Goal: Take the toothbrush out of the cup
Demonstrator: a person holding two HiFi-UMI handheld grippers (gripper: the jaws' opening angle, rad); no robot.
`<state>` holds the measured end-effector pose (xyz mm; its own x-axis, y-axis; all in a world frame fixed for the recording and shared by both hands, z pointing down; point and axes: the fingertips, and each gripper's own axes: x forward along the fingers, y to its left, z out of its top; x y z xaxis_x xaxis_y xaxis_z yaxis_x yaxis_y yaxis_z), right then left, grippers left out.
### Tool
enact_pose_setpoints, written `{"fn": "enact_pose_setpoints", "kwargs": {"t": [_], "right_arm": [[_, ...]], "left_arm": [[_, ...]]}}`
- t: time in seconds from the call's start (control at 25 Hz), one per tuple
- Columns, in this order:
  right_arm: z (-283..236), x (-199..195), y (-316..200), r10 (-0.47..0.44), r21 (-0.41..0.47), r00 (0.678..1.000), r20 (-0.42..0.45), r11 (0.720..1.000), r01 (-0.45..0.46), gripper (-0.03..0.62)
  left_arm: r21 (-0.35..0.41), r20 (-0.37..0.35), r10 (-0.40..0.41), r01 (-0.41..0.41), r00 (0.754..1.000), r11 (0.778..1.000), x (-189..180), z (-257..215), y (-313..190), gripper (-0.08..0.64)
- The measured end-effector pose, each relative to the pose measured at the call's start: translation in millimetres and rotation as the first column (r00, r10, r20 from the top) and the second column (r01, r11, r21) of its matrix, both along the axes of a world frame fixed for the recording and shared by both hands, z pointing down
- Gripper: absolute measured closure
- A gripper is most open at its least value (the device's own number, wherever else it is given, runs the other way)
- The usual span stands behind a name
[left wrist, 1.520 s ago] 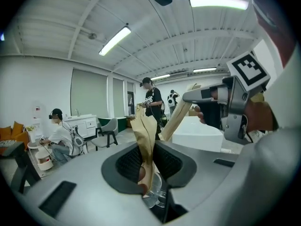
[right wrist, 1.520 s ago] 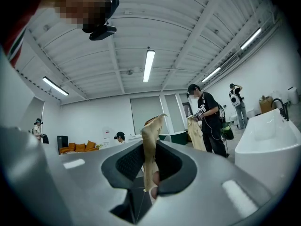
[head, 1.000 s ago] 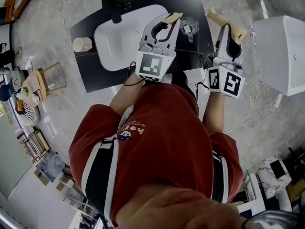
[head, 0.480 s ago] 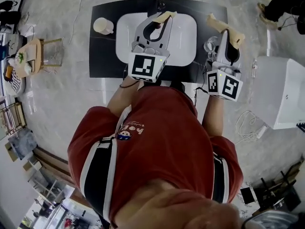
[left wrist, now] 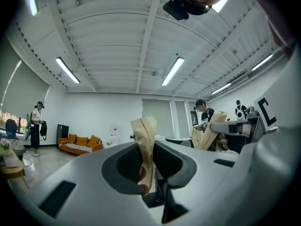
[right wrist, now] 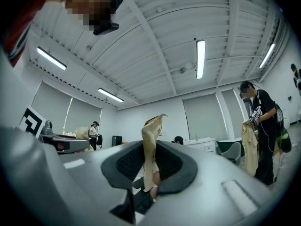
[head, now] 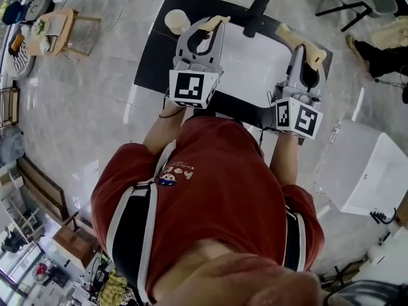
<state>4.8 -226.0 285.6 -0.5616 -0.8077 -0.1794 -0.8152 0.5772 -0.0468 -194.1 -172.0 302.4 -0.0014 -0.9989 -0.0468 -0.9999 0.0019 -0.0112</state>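
Clearly, with the left gripper (left wrist: 145, 126) and right gripper (right wrist: 153, 126) both hovering level, jaws pinched together on nothing, one is needing opening before descending toward the cream cup (head: 177, 21) beside the sink (head: 250, 69) (toothbrush not discernible).

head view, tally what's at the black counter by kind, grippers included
grippers: 2 (left gripper, right gripper)
sink: 1
faucet: 1
cream cup: 1
total: 5
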Motion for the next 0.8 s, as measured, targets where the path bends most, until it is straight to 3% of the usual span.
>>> {"fn": "enact_pose_setpoints", "kwargs": {"t": [0.28,0.8], "right_arm": [[-7,-27,-1,-0.044,0.017,0.999,-0.008,0.999,0.044,0.517],[-3,-27,-5,-0.020,0.001,1.000,-0.010,1.000,0.020,0.517]], "left_arm": [[0.010,-0.006,-0.048,0.049,0.999,0.999,-25,-3,7,0.494],[0.008,-0.010,-0.027,0.027,1.000,1.000,-26,-2,-2,0.494]]}}
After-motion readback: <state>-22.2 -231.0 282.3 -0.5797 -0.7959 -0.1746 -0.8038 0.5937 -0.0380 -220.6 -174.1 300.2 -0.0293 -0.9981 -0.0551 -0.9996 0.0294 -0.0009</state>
